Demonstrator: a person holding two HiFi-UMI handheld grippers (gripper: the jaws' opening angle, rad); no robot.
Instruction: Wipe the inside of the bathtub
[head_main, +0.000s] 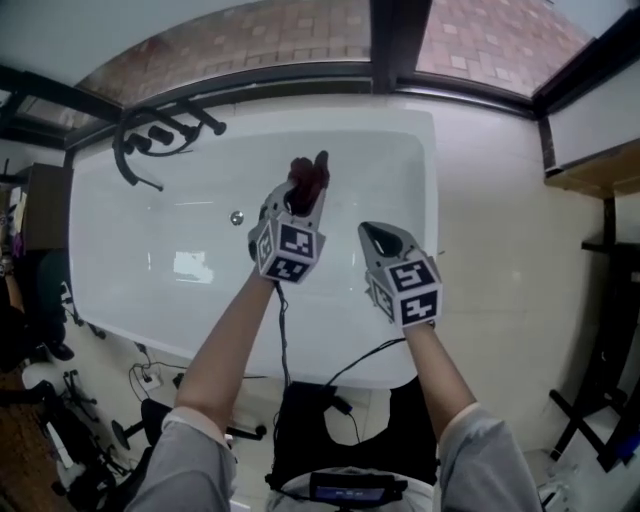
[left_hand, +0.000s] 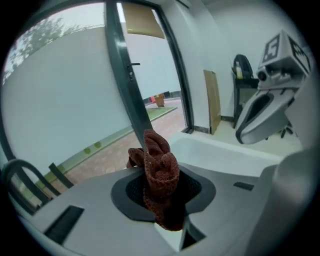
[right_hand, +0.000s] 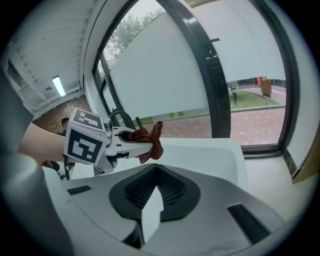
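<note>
One wad only: my left gripper (head_main: 300, 196) clamps maroon cloth (head_main: 309, 172); right gripper (head_main: 379, 236) pinched together, empty. I should press cloth flat against bathtub (head_main: 170, 205) floor, with even strokes.

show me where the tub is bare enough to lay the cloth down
Bathtub floor is bare left of the drain, up to the black tap fittings in the far-left corner, and at the right end beyond the right gripper. Crowded only mid-tub, where the left gripper holds the cloth.

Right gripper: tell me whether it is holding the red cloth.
No, the right gripper's jaws meet with nothing between; the left gripper holds the cloth.
</note>
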